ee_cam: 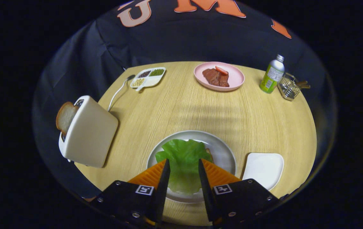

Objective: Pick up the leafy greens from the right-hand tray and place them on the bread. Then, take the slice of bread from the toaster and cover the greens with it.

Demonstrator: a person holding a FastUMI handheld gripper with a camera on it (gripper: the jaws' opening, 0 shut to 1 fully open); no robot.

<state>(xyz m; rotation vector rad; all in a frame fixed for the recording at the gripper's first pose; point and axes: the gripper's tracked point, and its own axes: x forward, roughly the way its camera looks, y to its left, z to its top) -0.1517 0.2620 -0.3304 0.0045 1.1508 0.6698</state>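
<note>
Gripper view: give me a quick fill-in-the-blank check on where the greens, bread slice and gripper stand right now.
1. The leafy greens lie on the grey ____, between the fingers of the gripper.
2. The bread slice sticks out of the ____.
3. The gripper's fingers are ____, pressing on nothing.
4. The white tray right of the plate holds ____.

Missing words: plate; toaster; open; nothing

My gripper (184,163) shows as two black housing blocks, one to each side, each carrying a small square black-and-white marker tag and dotted with round silver screws. From each block a ridged wedge-shaped panel rises, backing a thin flat finger (164,178). The two fingers stand apart with a gap between them.
</note>
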